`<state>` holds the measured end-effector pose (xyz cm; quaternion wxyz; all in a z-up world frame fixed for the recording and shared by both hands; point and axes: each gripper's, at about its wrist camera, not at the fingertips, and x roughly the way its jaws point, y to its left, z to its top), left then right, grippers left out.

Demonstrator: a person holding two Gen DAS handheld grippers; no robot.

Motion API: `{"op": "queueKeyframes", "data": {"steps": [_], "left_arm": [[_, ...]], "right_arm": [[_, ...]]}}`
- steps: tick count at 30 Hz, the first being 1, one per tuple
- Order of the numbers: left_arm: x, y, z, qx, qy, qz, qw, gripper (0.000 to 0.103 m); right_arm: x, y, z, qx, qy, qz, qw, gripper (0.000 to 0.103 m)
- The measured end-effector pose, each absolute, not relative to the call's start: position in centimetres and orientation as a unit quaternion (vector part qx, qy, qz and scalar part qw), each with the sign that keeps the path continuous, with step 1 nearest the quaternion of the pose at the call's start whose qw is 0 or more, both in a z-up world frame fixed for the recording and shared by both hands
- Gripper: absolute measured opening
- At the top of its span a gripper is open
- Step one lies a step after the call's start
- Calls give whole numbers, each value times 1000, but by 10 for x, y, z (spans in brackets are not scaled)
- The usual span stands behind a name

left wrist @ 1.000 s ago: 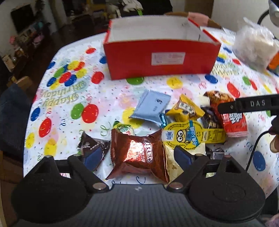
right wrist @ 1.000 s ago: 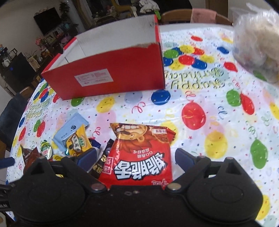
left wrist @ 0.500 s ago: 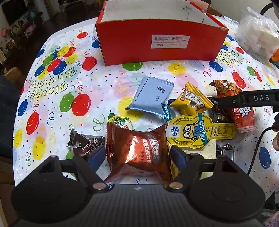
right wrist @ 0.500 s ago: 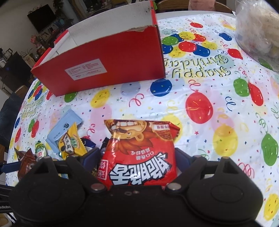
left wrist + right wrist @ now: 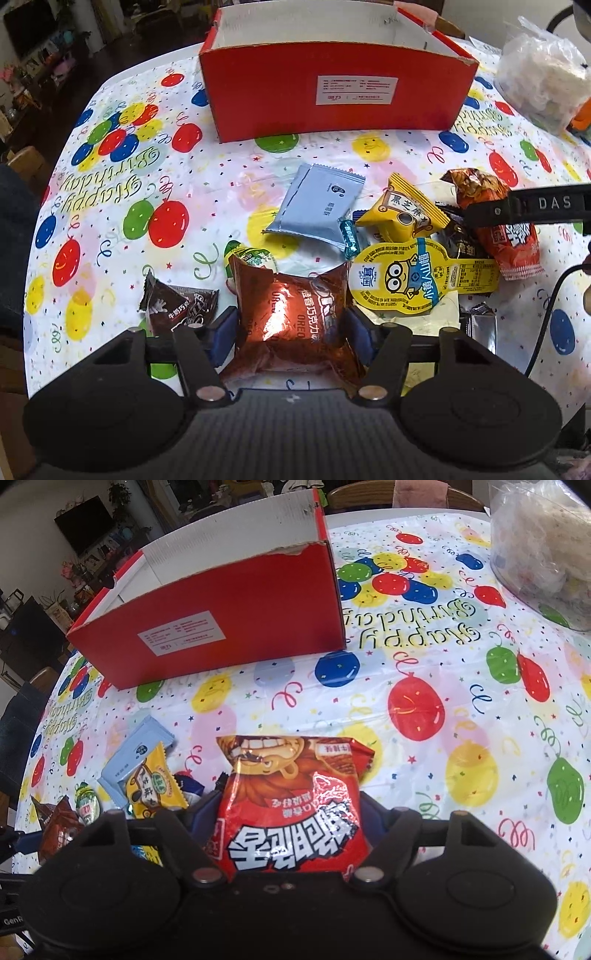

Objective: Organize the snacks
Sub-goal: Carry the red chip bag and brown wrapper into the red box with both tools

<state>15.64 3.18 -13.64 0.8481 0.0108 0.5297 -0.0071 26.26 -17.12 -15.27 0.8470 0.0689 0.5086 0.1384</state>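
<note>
My left gripper (image 5: 291, 332) is shut on a brown Oreo packet (image 5: 291, 314) and holds it above the near table edge. My right gripper (image 5: 291, 812) is shut on a red snack bag (image 5: 291, 805), which also shows in the left wrist view (image 5: 506, 236). An open red box (image 5: 332, 99) with a white inside stands at the back of the table; the right wrist view shows it at the far left (image 5: 221, 627). Loose snacks lie between: a grey-blue packet (image 5: 317, 206), a yellow packet (image 5: 402, 214), a yellow Minions pouch (image 5: 406, 280) and a dark chocolate packet (image 5: 177, 310).
The table wears a balloon-print birthday cloth (image 5: 122, 192). A clear plastic bag of white things (image 5: 543, 81) sits at the back right, also in the right wrist view (image 5: 546, 546). A chair back (image 5: 402, 494) stands behind the table.
Both grippers have closed in on their packets, which now bulge between the fingers. Both have moved forward and up, so the red box looks nearer.
</note>
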Motion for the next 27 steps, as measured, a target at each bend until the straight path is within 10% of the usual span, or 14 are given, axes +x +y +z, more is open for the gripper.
{"op": "queueKeyframes", "data": {"steps": [27], "left_arm": [[148, 42, -51, -45, 453, 24, 890, 61]], "right_arm": [[246, -178, -67, 37, 456, 159, 875, 75]]}}
